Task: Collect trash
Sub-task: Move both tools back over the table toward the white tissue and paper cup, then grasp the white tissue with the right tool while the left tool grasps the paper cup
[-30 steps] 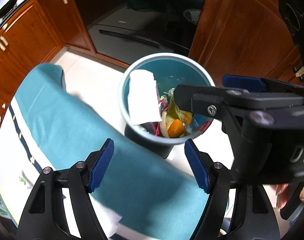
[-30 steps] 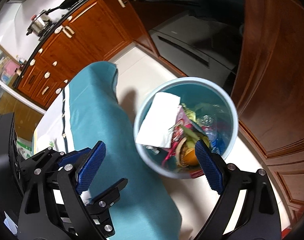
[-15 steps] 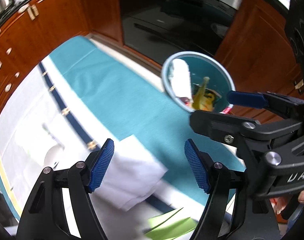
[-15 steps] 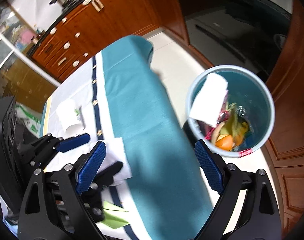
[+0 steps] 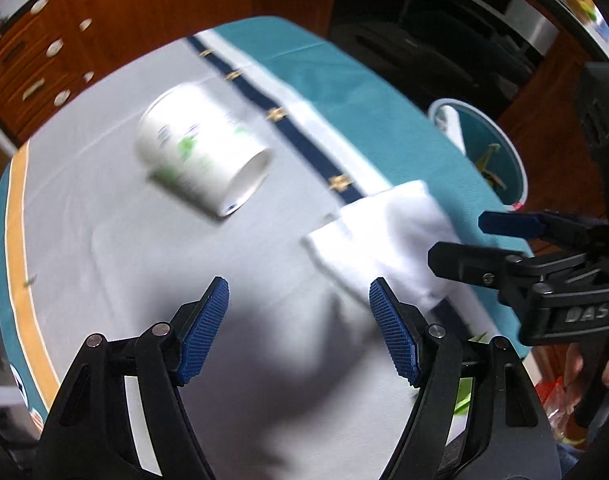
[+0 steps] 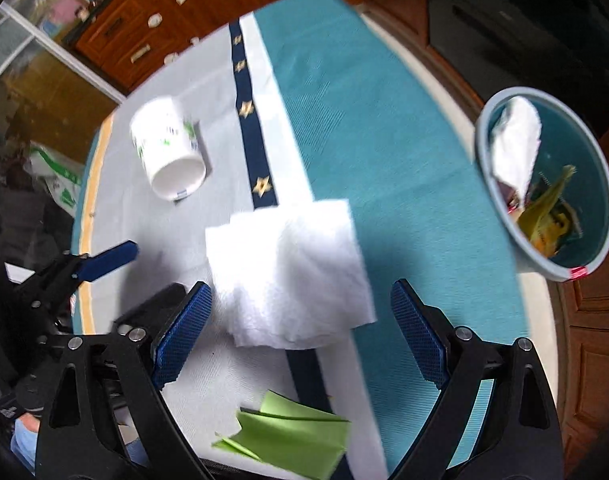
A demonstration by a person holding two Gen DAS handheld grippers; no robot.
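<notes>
I've swung both grippers back from the trash bin (image 6: 544, 184) to the counter (image 6: 344, 100), so the next pickup begins. My right gripper (image 6: 300, 332) hangs spread and empty over the white tissue (image 6: 288, 264) near the near edge; my left gripper (image 5: 298, 328), also spread, faces the tipped paper cup (image 5: 202, 148) (mid-counter). Green paper (image 6: 288, 436) waits closest.

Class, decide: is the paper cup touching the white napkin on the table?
Apart. The right wrist view shows bare tablecloth between the cup and the napkin.
</notes>
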